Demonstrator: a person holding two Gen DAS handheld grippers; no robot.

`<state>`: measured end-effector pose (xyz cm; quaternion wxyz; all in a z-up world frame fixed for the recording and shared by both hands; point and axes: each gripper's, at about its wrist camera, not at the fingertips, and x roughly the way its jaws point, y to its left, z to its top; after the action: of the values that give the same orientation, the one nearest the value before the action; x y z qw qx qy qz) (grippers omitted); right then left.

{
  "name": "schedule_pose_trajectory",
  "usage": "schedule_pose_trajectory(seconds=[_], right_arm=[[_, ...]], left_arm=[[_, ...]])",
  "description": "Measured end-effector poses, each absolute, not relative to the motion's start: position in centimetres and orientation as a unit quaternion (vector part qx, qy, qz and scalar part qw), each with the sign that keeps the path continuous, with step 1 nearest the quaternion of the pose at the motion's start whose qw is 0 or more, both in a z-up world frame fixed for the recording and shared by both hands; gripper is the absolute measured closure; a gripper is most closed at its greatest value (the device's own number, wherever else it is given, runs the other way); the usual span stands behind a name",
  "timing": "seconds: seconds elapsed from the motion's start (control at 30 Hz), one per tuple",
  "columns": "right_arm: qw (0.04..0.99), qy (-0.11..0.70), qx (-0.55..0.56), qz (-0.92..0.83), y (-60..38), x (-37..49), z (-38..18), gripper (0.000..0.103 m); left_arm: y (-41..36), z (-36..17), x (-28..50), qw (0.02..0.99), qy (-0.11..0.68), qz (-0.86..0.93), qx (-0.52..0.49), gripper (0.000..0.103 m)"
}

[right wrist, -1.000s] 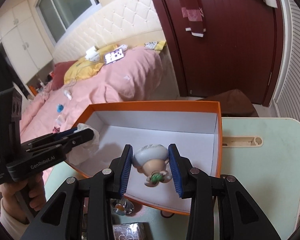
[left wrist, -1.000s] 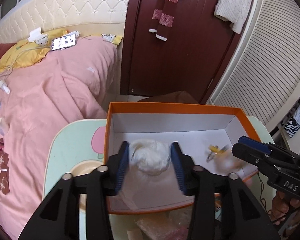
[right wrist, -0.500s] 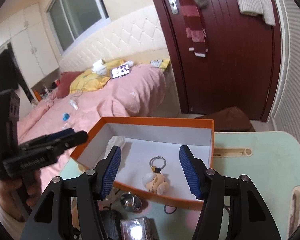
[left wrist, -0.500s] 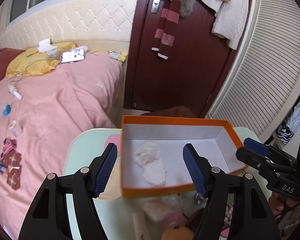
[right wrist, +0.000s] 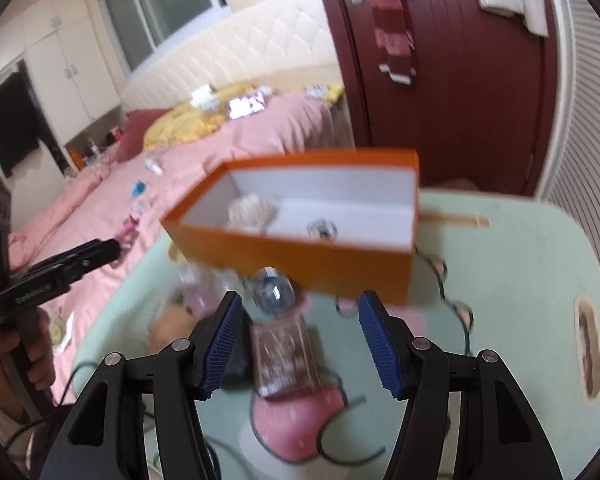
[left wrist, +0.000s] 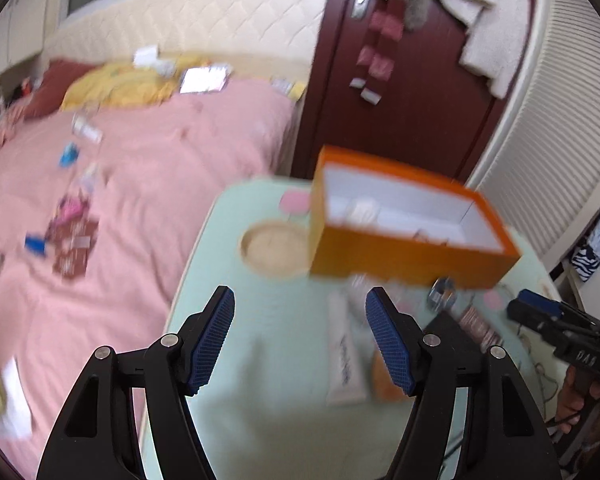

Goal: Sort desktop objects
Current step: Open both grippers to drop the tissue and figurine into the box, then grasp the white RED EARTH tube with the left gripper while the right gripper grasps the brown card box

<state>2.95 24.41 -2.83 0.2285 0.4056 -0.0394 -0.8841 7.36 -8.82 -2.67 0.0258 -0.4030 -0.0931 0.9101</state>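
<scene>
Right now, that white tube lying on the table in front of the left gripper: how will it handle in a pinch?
The white tube looks soft-walled, so it would probably squash under the pads. It lies flat, so rolling seems unlikely. Its glossy skin might slip. Blur hides finer detail.

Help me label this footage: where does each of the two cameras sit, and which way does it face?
Left wrist: sits on the left gripper, looks down over the green table towards the orange box; its open fingers show, and the right gripper at right.
Right wrist: sits on the right gripper, faces the same box; its open fingers show, and the left gripper with a hand at left.
Shared: box, table, pink bed, door.
</scene>
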Motion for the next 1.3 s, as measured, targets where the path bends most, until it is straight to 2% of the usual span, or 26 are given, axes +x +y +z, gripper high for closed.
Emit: schedule_pose_trajectory(seconds=[0.1,0.37,0.4,0.47,0.53,0.77,1.0,1.03,1.07,1.17,1.23,1.3], right_arm=[[0.207,-0.073,0.437,-0.873,25.8,3.0,-4.3,0.042],[0.185,-0.021,0.459,-0.869,25.1,4.8,-5.9,0.04],[0.186,-0.016,0.458,-0.869,24.9,4.8,-5.9,0.039],[0.187,-0.004,0.455,-0.87,24.5,4.8,-6.0,0.034],[0.185,0.011,0.453,-0.872,24.1,4.8,-6.1,0.031],[0.181,0.061,0.447,-0.874,22.8,5.3,-6.8,0.021],[0.189,0.056,0.447,-0.873,23.0,5.2,-7.1,0.018],[0.19,0.054,0.447,-0.873,23.0,5.3,-7.0,0.018],[0.19,0.052,0.447,-0.873,23.1,5.3,-7.0,0.018],[0.19,0.047,0.446,-0.873,23.3,5.4,-6.9,0.018],[0.191,0.047,0.446,-0.873,23.4,5.5,-6.9,0.018],[0.191,0.048,0.446,-0.873,23.3,5.4,-6.9,0.018]], left_arm=[[-9.0,-4.4,7.9,0.02,-0.1,0.896,-0.433,0.034],[-7.2,-6.7,9.2,0.016,-0.053,0.886,-0.461,0.033],[-7.0,-6.8,9.2,0.014,-0.045,0.887,-0.46,0.032],[-6.5,-7.1,9.2,0.005,-0.022,0.887,-0.461,0.016],[-6.2,-7.3,9.2,0.001,-0.015,0.889,-0.458,0.013],[-7.1,-6.1,9.3,0.045,-0.08,0.898,-0.431,0.013],[-6.4,-5.3,5.0,0.045,-0.082,0.894,-0.439,0.017],[-6.1,-5.6,4.3,0.041,-0.078,0.891,-0.445,0.021],[-5.9,-6.0,4.1,0.038,-0.069,0.89,-0.449,0.034],[-5.3,-6.8,3.9,0.033,-0.039,0.889,-0.456,0.058],[-5.7,-6.8,4.2,0.035,-0.042,0.89,-0.452,0.068],[-6.4,-6.8,4.5,0.037,-0.056,0.891,-0.45,0.07]])
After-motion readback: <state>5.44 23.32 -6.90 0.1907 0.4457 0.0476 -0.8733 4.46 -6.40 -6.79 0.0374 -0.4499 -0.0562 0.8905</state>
